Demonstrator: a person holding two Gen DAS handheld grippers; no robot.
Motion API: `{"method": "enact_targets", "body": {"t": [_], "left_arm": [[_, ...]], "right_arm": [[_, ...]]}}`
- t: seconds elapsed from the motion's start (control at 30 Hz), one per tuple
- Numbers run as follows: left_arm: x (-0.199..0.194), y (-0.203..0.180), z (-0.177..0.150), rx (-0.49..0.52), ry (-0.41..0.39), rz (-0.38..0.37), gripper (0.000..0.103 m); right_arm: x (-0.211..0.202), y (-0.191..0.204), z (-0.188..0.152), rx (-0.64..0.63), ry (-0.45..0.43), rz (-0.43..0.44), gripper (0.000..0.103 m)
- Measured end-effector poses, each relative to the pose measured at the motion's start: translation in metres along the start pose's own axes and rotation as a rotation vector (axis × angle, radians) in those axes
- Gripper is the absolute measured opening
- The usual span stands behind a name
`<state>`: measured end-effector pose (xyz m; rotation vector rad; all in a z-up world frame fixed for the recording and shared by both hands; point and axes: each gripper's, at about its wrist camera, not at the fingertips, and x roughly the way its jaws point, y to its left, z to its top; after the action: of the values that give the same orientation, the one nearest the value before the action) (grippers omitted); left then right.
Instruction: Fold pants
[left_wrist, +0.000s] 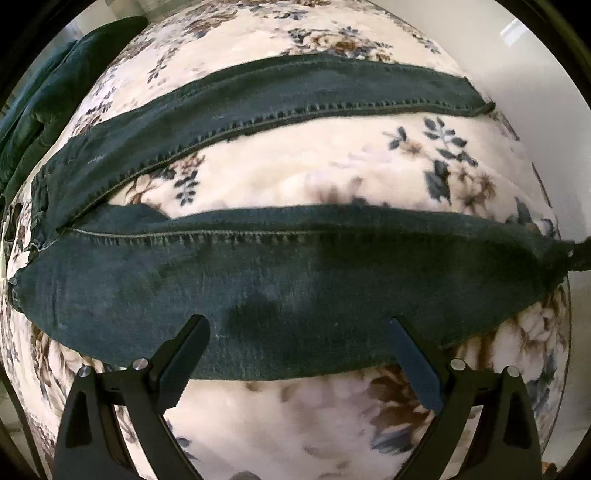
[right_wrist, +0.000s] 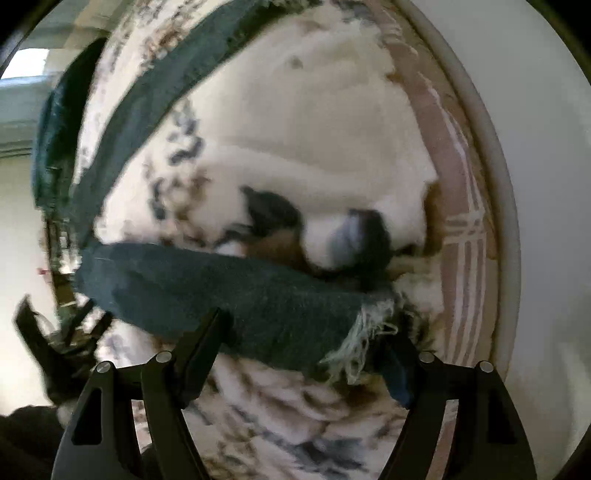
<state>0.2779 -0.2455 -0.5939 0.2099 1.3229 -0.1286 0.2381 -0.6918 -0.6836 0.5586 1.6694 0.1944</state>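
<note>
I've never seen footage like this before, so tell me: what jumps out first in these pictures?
Dark jeans lie spread with both legs apart on a cream floral blanket. The left claw hangs open over the near leg. In the right wrist view the right claw hangs open at that leg's frayed hem.

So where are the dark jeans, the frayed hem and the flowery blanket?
Dark teal denim jeans (left_wrist: 295, 280): left wrist view, near leg.
Frayed pale hem (right_wrist: 364, 338): right wrist view, loose threads.
Cream floral fleece blanket (left_wrist: 295, 173): left wrist view, between legs.
</note>
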Motion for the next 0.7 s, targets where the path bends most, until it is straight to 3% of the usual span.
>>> {"method": "enact_targets", "body": {"t": [0.1,0.13,0.17,0.23,0.3,0.37,0.4,0.43,0.53,0.7], "left_arm": [[0.0,0.005,-0.004,-0.013,0.008,0.008,0.099],[-0.001,0.007,-0.005,-0.019,0.007,0.008,0.099],[-0.001,0.009,-0.005,-0.024,0.006,0.009,0.099],[-0.002,0.014,-0.007,-0.038,0.007,0.009,0.099],[-0.001,0.017,-0.009,-0.058,0.019,0.005,0.099],[0.001,0.017,-0.008,-0.064,0.028,0.004,0.099],[0.001,0.016,-0.008,-0.063,0.027,0.002,0.099],[0.0,0.016,-0.008,-0.061,0.023,0.002,0.099],[-0.001,0.013,-0.007,-0.051,0.017,0.006,0.099],[-0.001,0.007,-0.009,-0.033,0.016,0.001,0.099]], "right_arm": [[0.007,0.007,-0.007,-0.044,0.006,-0.097,0.033],[-0.003,0.008,-0.009,-0.023,-0.036,-0.073,0.018],[-0.022,0.005,-0.012,0.046,-0.107,0.0,0.014],[-0.06,-0.013,-0.022,0.182,-0.252,0.153,0.014],[-0.068,-0.033,-0.028,0.275,-0.254,0.194,0.015],[-0.054,-0.041,-0.028,0.298,-0.172,0.078,0.028],[-0.044,-0.041,-0.026,0.281,-0.121,0.085,0.032],[-0.036,-0.038,-0.025,0.257,-0.087,0.114,0.043],[-0.027,-0.023,-0.022,0.145,-0.071,0.109,0.069],[-0.006,-0.029,-0.01,0.115,-0.032,-0.054,0.068]]}}
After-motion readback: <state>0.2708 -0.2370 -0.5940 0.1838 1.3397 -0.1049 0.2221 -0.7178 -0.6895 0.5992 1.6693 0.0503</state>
